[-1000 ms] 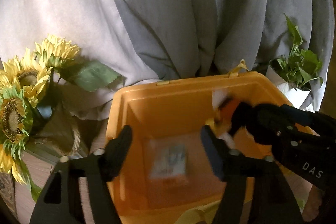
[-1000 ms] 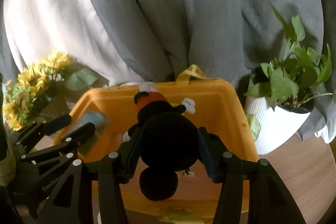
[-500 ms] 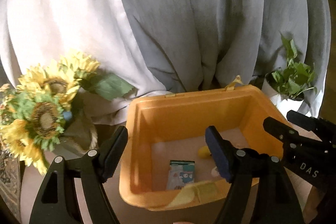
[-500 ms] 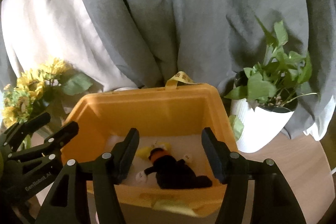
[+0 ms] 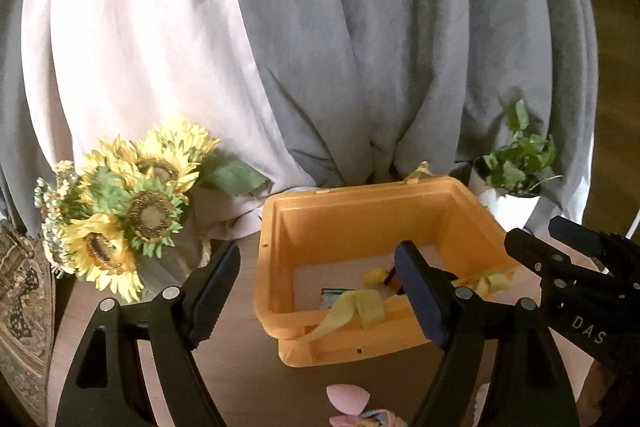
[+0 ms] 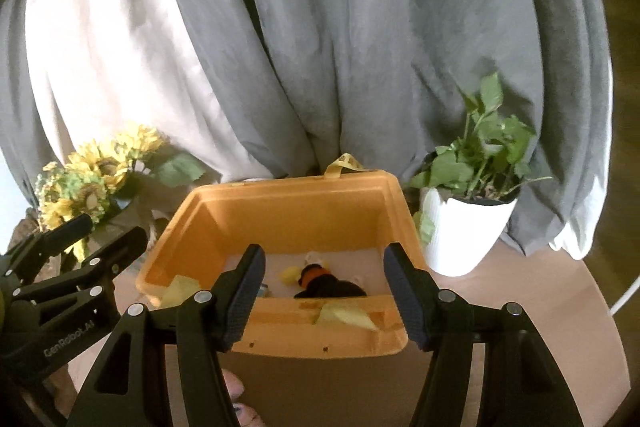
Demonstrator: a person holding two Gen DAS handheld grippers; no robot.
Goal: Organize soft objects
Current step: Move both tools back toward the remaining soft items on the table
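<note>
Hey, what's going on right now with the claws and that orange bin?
Both claws open, empty: left claw, right claw. Black plush toy lying inside orange bin. Nothing blocking the bin.

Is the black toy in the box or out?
In. The black plush toy lies on the orange bin's floor, behind its front wall.

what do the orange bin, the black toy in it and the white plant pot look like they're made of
Orange bin: likely molded plastic, with smooth matte walls and a rounded rim.
Black toy: looks like plush fabric, fuzzy and slumped, with an orange band.
White plant pot: ribbed and evenly white, plastic or glazed ceramic; the look leaves it open.
</note>
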